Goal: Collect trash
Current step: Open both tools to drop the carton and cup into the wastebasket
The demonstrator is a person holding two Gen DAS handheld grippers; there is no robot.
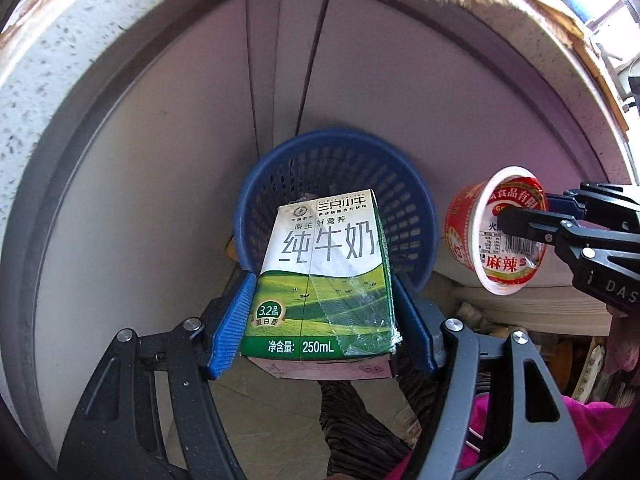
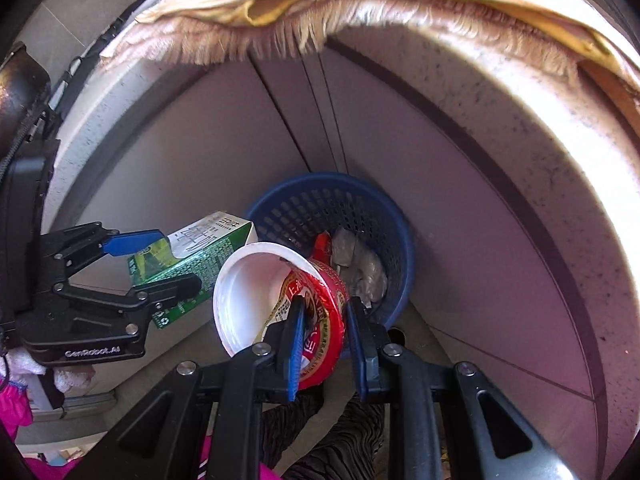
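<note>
Milk carton (image 1: 324, 276), green and white, sits clamped between the blue pads of the left claw (image 1: 324, 320), held in the air just in front of the blue mesh basket (image 1: 412, 200). Beside it, the right claw (image 2: 326, 344) pinches a red-and-white noodle cup (image 2: 280, 300) by its wall, tipped on its side with its mouth turned leftward, near the basket's rim. Crumpled wrappers (image 2: 356, 260) already lie inside the basket, which stands on the floor against grey cabinet doors (image 1: 160, 160).

Left gripper (image 1: 324, 312) and right gripper (image 2: 326, 340) side by side, fingers clamped on loads.
</note>
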